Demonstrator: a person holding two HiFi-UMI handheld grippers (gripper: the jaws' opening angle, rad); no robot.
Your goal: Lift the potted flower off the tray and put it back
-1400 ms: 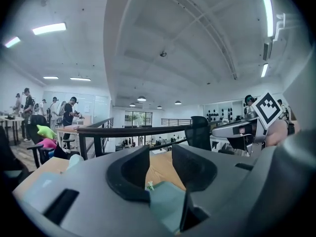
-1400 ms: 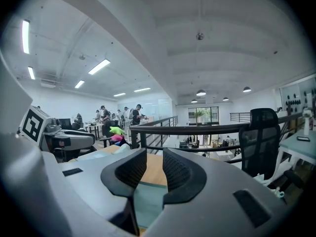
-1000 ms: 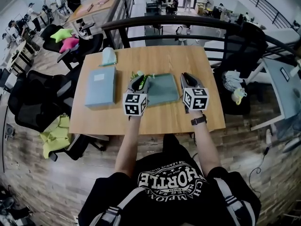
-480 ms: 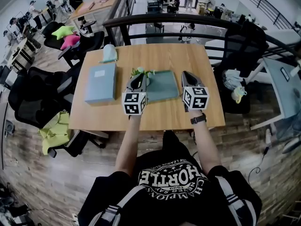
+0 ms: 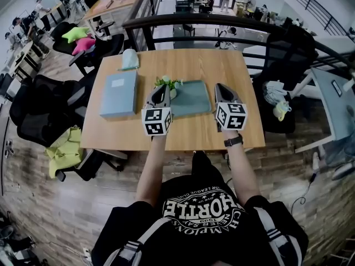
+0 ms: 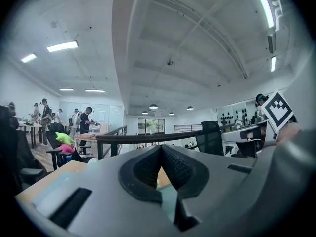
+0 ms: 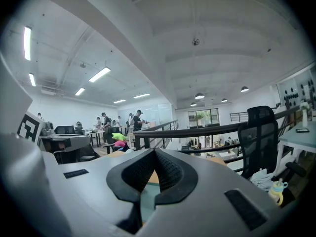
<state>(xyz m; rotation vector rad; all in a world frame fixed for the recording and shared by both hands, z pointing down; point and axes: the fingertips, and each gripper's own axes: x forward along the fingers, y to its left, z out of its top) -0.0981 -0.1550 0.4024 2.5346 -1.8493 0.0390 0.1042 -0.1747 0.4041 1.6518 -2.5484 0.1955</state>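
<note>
Head view overhead; gripper views level.

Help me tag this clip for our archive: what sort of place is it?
Likely an open-plan office, perhaps a mezzanine: a wooden table beside a black railing, office chairs, and other desks with people working.

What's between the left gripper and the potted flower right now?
Nothing visible. The left gripper, shut and empty, points at the potted flower at the tray's far-left corner, right in front of it.
</note>
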